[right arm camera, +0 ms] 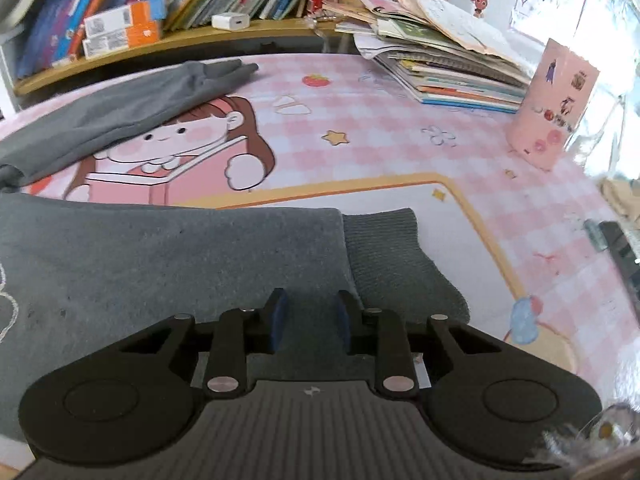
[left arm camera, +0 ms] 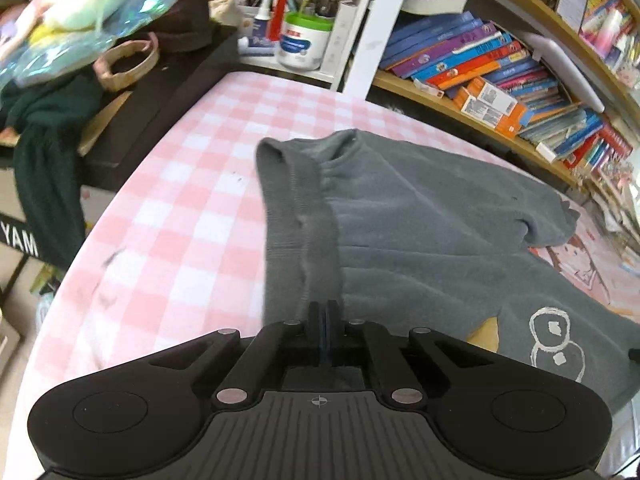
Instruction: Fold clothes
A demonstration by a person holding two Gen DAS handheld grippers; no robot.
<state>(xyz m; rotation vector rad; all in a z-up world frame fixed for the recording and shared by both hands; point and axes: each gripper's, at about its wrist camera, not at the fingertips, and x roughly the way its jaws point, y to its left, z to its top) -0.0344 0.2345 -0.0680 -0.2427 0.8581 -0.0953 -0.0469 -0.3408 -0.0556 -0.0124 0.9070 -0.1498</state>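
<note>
A grey sweatshirt (left arm camera: 420,216) with a white line drawing lies spread on the pink checked table cover (left arm camera: 180,200). In the left wrist view its ribbed hem band (left arm camera: 296,220) runs straight into my left gripper (left arm camera: 326,308), whose blue pads are pressed together on the band's near end. In the right wrist view my right gripper (right arm camera: 311,320) stands open just above the grey fabric (right arm camera: 180,260), with cloth showing between its fingers. The ribbed cuff (right arm camera: 384,256) lies just right of it. The other sleeve (right arm camera: 140,104) stretches across the far left.
Bookshelves (left arm camera: 500,64) line the table's far edge. A stack of booklets (right arm camera: 448,64) and a pink box (right arm camera: 552,108) stand at the back right. A white jar (left arm camera: 304,40), pens and a dark green cloth (left arm camera: 44,152) sit at the left end.
</note>
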